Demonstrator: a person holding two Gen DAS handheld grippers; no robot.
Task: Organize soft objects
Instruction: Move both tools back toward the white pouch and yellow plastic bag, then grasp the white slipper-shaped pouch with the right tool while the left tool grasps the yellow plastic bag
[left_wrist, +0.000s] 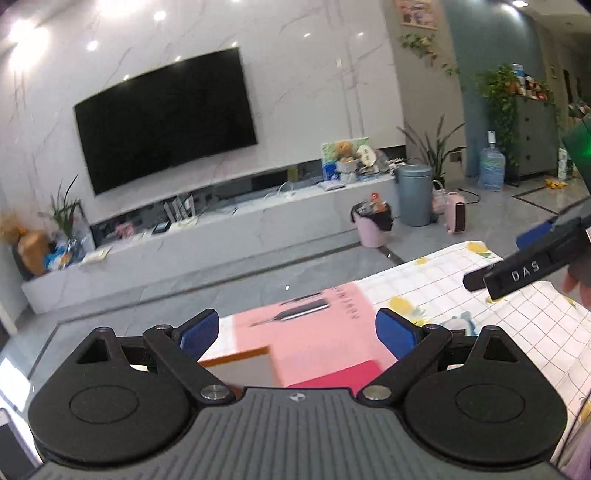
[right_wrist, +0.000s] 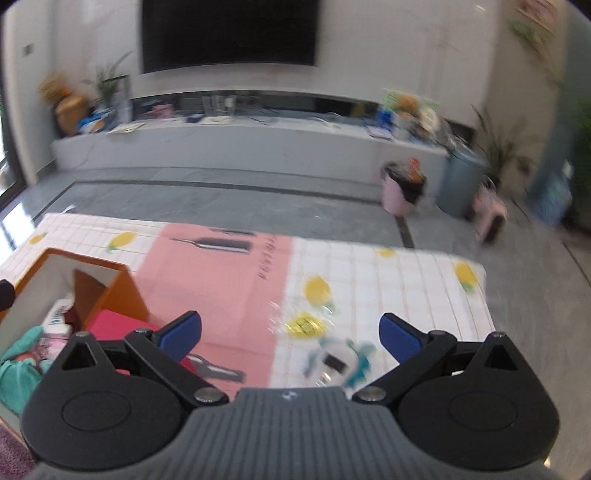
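Observation:
My right gripper (right_wrist: 290, 334) is open above a table covered by a lemon-print cloth (right_wrist: 406, 280) and a pink sheet (right_wrist: 221, 280). Just below its fingers lies a small white and teal soft toy in clear wrap (right_wrist: 338, 362), blurred. At the left stands an orange box (right_wrist: 122, 291) that holds a teal soft item (right_wrist: 18, 365) and small packets. My left gripper (left_wrist: 297, 334) is open too, with nothing between its blue pads, over the pink sheet (left_wrist: 325, 332) and the box edge (left_wrist: 236, 360). The soft toy (left_wrist: 460, 323) peeks past its right finger. The right gripper's body (left_wrist: 532, 264) enters from the right.
Beyond the table is grey tile floor (right_wrist: 221, 195), a long white TV bench (left_wrist: 207, 236) with clutter, a wall TV (left_wrist: 166, 118), a pink bin (left_wrist: 373, 223), a grey bin (left_wrist: 415, 194) and a pink heater (left_wrist: 456, 212). A fingertip (left_wrist: 578, 288) shows at the right edge.

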